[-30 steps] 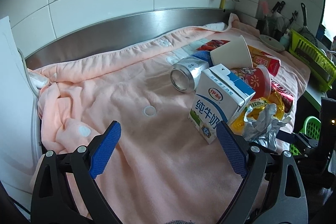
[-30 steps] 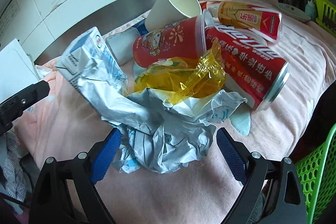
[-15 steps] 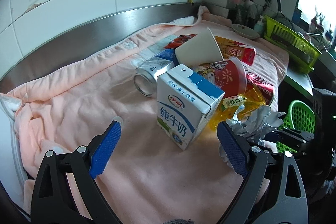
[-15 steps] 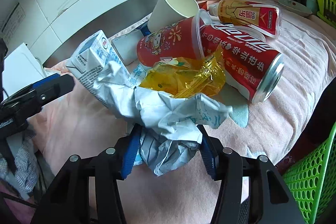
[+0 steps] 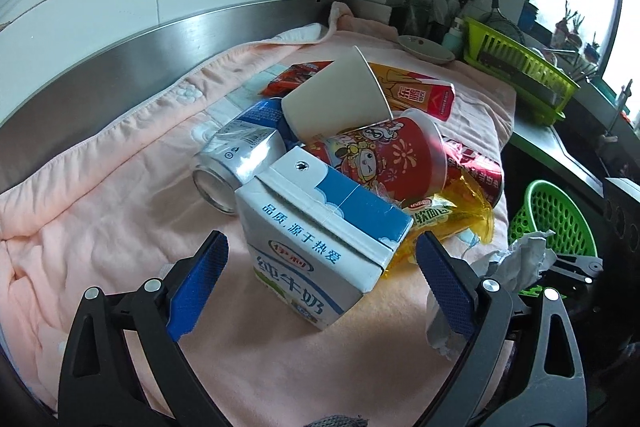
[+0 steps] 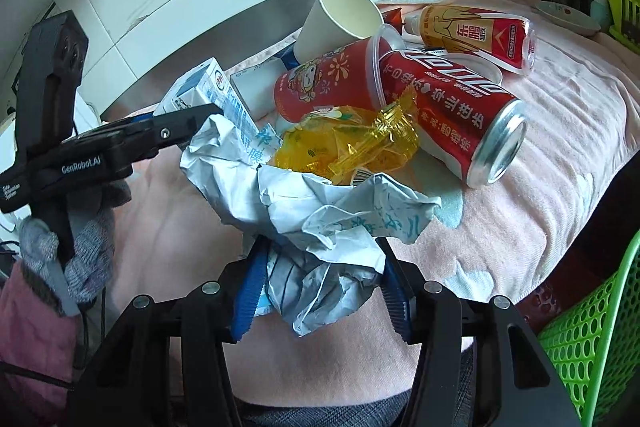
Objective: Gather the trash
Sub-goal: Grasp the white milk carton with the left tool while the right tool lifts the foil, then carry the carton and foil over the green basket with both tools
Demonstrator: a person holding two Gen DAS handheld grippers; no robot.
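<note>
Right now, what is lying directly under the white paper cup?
The paper cup rests on a red printed cup and a silver-blue can. What lies beneath those is covered.

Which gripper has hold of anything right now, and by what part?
The right gripper is clamped on the crumpled wrapper at its lower bunched end. The left gripper, jaws opening, straddles the milk carton, unheld.

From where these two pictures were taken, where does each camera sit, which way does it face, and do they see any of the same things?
Left wrist: on the left gripper, looking forward and down past its opening blue fingers at the milk carton between them, untouched.
Right wrist: on the right gripper, looking down at the crumpled paper its fingers pinch; a gloved hand shows at left.
Shared: carton, paper, paper cup, red can, pink towel, green basket.
</note>
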